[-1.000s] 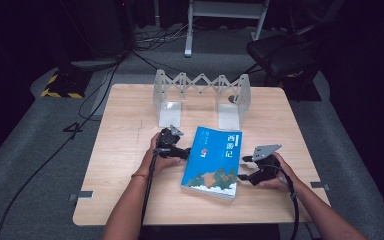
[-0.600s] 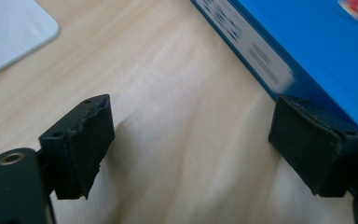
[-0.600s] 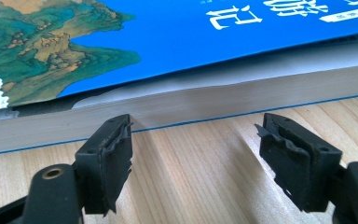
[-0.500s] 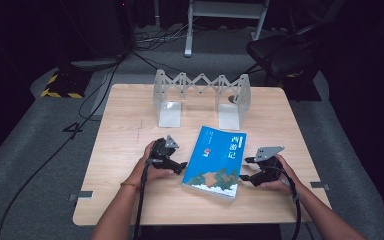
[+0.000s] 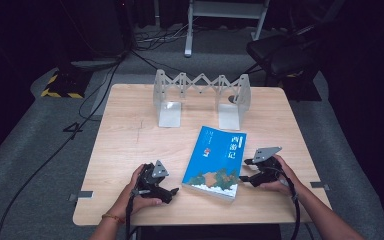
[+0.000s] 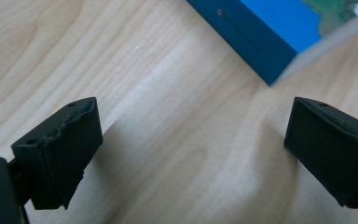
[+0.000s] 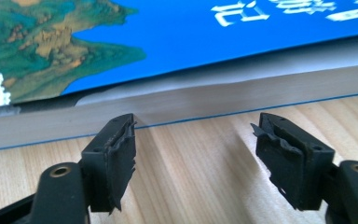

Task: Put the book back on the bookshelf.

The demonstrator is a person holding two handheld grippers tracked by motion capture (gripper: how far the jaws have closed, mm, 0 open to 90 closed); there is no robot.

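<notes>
Blue book (image 5: 216, 162) flat on tabletop (image 5: 130, 135). Left gripper (image 5: 172, 190) and right gripper (image 5: 244, 171) flank it, jaws spread, empty, probably lining up side lift toward bookstand (image 5: 200, 95).

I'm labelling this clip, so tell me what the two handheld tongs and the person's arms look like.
Both tongs, left and right, are black, each with two blocky black jaws with ragged pad edges, a grey three-cornered plate on top and a trailing black cable. The forearms are bare, no sleeves; a thin bracelet circles the left wrist.
</notes>
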